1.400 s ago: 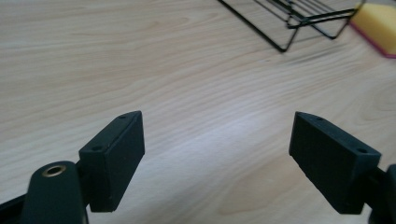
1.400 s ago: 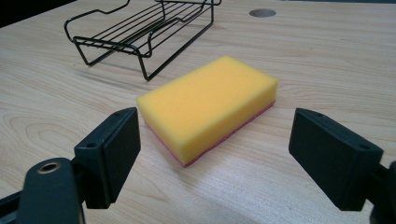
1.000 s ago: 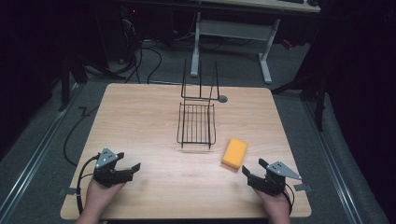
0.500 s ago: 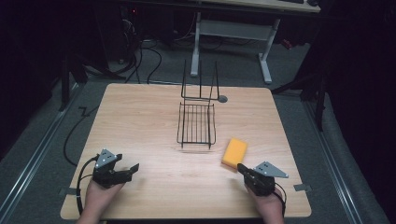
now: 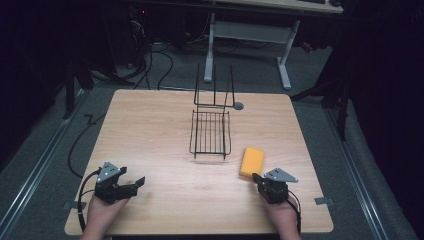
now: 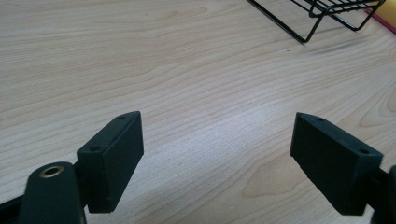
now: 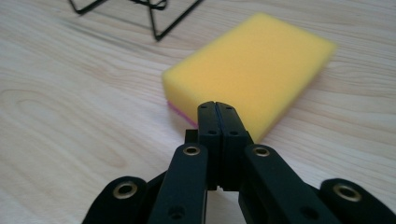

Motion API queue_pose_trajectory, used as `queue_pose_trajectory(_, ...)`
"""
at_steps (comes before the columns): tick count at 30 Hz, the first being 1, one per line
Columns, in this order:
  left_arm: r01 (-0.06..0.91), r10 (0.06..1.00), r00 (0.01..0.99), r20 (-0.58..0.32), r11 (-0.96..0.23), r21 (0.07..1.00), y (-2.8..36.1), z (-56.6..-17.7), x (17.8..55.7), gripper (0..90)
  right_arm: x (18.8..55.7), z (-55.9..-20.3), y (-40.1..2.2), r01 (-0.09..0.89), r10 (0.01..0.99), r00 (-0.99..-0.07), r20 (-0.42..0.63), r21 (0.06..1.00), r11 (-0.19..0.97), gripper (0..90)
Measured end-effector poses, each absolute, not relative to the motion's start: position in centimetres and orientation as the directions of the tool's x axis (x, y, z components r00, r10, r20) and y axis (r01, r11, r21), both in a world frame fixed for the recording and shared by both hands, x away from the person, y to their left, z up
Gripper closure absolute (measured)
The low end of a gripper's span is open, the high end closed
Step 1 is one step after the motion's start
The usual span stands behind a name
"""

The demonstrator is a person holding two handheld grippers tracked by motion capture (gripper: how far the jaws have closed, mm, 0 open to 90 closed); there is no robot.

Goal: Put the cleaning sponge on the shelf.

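A yellow sponge (image 5: 252,161) with a pink underside lies flat on the wooden table (image 5: 150,125), right of centre. My right gripper (image 5: 257,178) is shut with nothing between its jaws, its tips just short of the sponge's (image 7: 252,65) near edge; in the right gripper view (image 7: 217,108) the tips stand in front of that edge. My left gripper (image 5: 139,182) rests at the front left, open and empty; its jaws stand wide apart over bare wood in the left gripper view (image 6: 217,137). A black wire rack (image 5: 210,131) sits at the table's centre.
The rack's upright back (image 5: 214,90) rises toward the far edge, beside a grey grommet (image 5: 238,106). A corner of the rack (image 6: 322,14) lies ahead of the left gripper. Cables and a white desk frame (image 5: 250,32) stand on the floor beyond the table.
My right gripper has moved left and forward toward the sponge, ending with its tips at the sponge's near edge. The left gripper has stayed where it was.
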State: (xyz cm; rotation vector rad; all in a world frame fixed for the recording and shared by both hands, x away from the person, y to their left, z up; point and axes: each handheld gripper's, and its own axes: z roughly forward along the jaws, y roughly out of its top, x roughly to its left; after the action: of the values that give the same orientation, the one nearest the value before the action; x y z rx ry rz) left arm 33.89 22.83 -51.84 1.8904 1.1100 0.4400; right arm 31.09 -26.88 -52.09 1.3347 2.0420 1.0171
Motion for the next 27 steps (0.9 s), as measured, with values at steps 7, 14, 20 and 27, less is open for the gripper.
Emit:
queue_pose_trajectory(7, 0.518, 0.825, 0.553, -0.116, -0.232, 0.823, 22.4, -51.8, 34.2, 18.0, 31.2, -52.0, -28.7, 0.554, 0.945, -0.326, 0.002, 0.811, 0.189, 90.0)
queue_pose_trajectory(14, 0.514, 0.822, 0.559, -0.109, -0.241, 0.823, 22.3, -51.8, 34.2, 18.0, 31.8, -51.4, -24.3, 0.513, 0.895, -0.446, -0.012, 0.816, 0.266, 90.0)
queue_pose_trajectory(20, 0.515, 0.821, 0.559, -0.118, -0.233, 0.825, 22.5, -51.7, 34.1, 18.0, 33.4, -51.9, -22.5, 0.523, 0.876, -0.480, -0.046, 0.787, 0.327, 90.0)
queue_pose_trajectory(27, 0.519, 0.817, 0.564, -0.124, -0.234, 0.822, 22.4, -51.8, 34.2, 18.0, 33.8, -52.1, -23.4, 0.545, 0.896, -0.441, -0.046, 0.780, 0.308, 89.5)
